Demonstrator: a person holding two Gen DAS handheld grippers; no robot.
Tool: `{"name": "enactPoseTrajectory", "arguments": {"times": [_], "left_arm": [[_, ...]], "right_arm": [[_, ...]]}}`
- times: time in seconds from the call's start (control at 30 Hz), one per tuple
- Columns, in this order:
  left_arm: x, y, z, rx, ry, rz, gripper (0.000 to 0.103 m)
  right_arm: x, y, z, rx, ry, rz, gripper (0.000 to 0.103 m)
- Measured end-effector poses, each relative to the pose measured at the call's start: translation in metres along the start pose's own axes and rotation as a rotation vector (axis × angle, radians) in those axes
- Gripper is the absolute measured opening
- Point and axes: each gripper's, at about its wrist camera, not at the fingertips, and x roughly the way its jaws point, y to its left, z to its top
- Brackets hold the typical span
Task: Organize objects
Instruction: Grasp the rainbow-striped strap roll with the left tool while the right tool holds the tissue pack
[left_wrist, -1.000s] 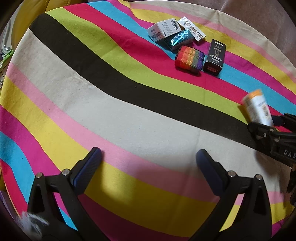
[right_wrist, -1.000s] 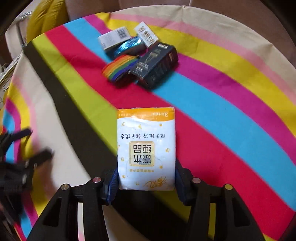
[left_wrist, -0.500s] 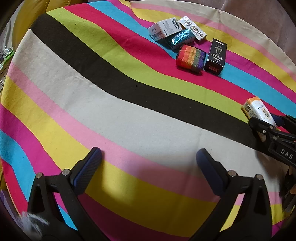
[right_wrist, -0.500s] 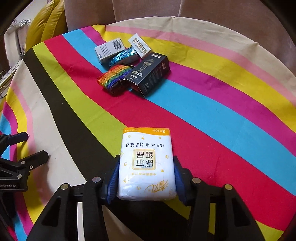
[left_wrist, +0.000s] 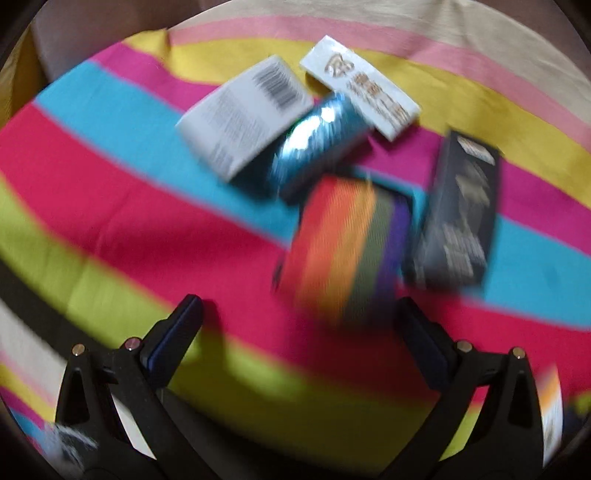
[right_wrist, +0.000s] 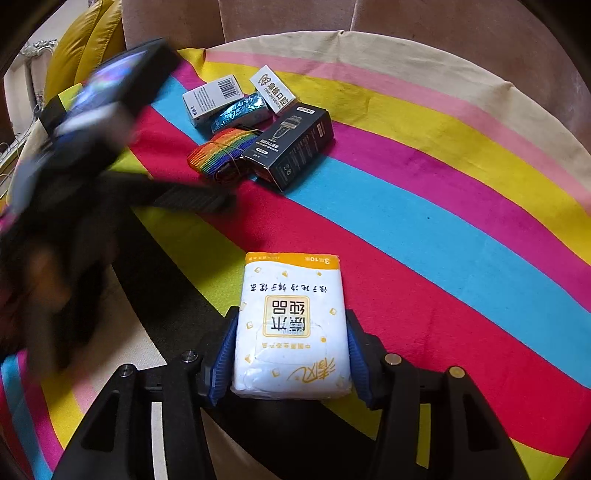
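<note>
My right gripper (right_wrist: 290, 354) is shut on a white and yellow tissue pack (right_wrist: 291, 325) and holds it over the striped cloth. My left gripper (left_wrist: 299, 325) is open and empty, close in front of a rainbow strap roll (left_wrist: 347, 243). Beyond the roll lie a shiny blue packet (left_wrist: 317, 140), a white barcode box (left_wrist: 243, 114), a white printed box (left_wrist: 362, 88) and a black box (left_wrist: 458, 210). The same cluster shows in the right wrist view, with the rainbow roll (right_wrist: 221, 155) and black box (right_wrist: 295, 147). The left gripper (right_wrist: 207, 199) appears there blurred, reaching toward the roll.
The round table wears a striped cloth (right_wrist: 443, 229). A beige chair back (right_wrist: 295, 18) and a yellow cushion (right_wrist: 85, 40) stand behind it. The tissue pack's edge shows at the lower right of the left wrist view (left_wrist: 550, 406).
My left gripper has swung fast across the table to the object cluster, now right in front of the rainbow roll. My right gripper still holds the tissue pack, nearly still.
</note>
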Motion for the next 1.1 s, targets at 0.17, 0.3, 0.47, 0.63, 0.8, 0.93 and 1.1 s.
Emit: {"name": "enactPoseTrajectory", "arguments": {"times": [0.17, 0.3, 0.47, 0.63, 0.8, 0.93, 1.1], "left_arm": [[0.003, -0.005, 0.005, 0.035, -0.034, -0.149, 0.063], [-0.029, 0.007, -0.04, 0.035, -0.025, -0.196, 0.063], [-0.092, 0.033, -0.128, 0.114, -0.038, -0.231, 0.063], [-0.109, 0.048, -0.156, 0.095, -0.046, -0.229, 0.064], [-0.095, 0.039, -0.143, 0.083, -0.022, -0.211, 0.086], [-0.11, 0.044, -0.153, 0.083, -0.036, -0.215, 0.064], [-0.124, 0.062, -0.171, 0.083, -0.054, -0.225, 0.064]], "right_arm": [[0.001, -0.001, 0.001, 0.003, 0.002, 0.006, 0.053], [-0.001, 0.0, 0.001, 0.007, 0.001, 0.011, 0.053], [-0.003, 0.003, 0.001, 0.007, 0.0, 0.009, 0.053], [-0.002, 0.004, 0.002, 0.004, 0.0, 0.006, 0.053], [-0.001, 0.005, 0.003, 0.002, 0.0, 0.005, 0.053], [-0.001, 0.005, 0.004, 0.003, 0.0, 0.006, 0.053], [-0.001, 0.005, 0.003, -0.001, -0.001, 0.004, 0.053]]}}
